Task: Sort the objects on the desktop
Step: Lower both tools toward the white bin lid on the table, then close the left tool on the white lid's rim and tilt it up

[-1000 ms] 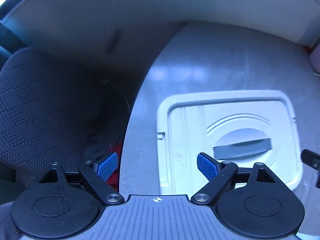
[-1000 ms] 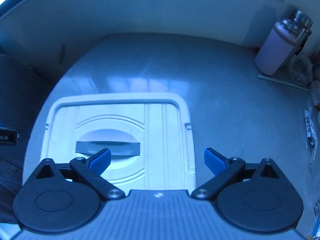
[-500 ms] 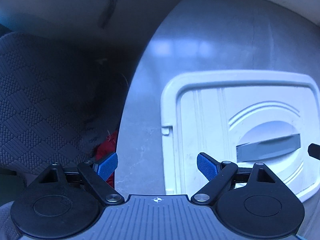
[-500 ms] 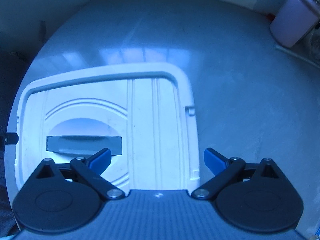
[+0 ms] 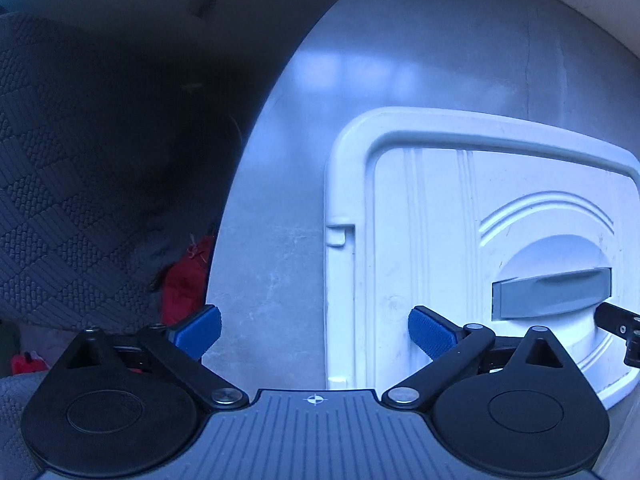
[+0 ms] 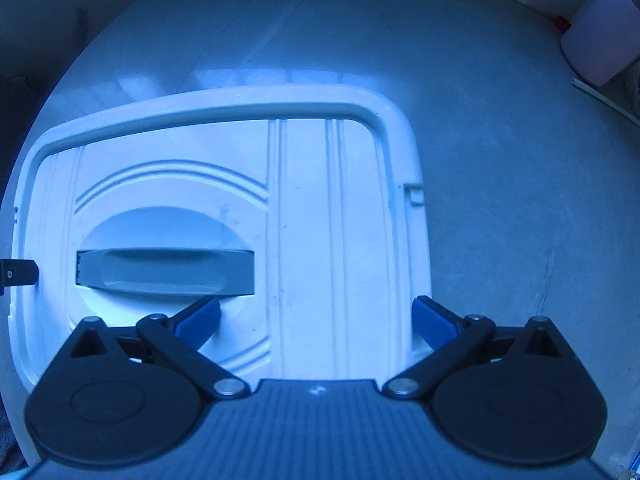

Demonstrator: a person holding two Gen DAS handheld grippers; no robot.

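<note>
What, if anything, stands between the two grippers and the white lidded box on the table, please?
Nothing visible does. The left gripper straddles the left edge of the white box, and the right gripper straddles its right edge, above the lid. Both sets of jaws are opening, with only the box edges between them. The grey handle is uncovered.

The white moulded plastic box lid [image 6: 340, 216] looks smooth with a soft sheen, ridged by raised lines; at its middle sits a grey matt plastic handle [image 6: 166, 272]. Around the lid, the pale grey table top [image 6: 500, 140] is smooth and slightly glossy, catching window glare beyond the lid's far edge. Left of the lid, past the table's edge, a dark woven cloth seat [image 5: 68, 200] shows a rough, chequered weave. Far right of the lid stands a pinkish, matt plastic bottle [image 6: 600, 44].
</note>
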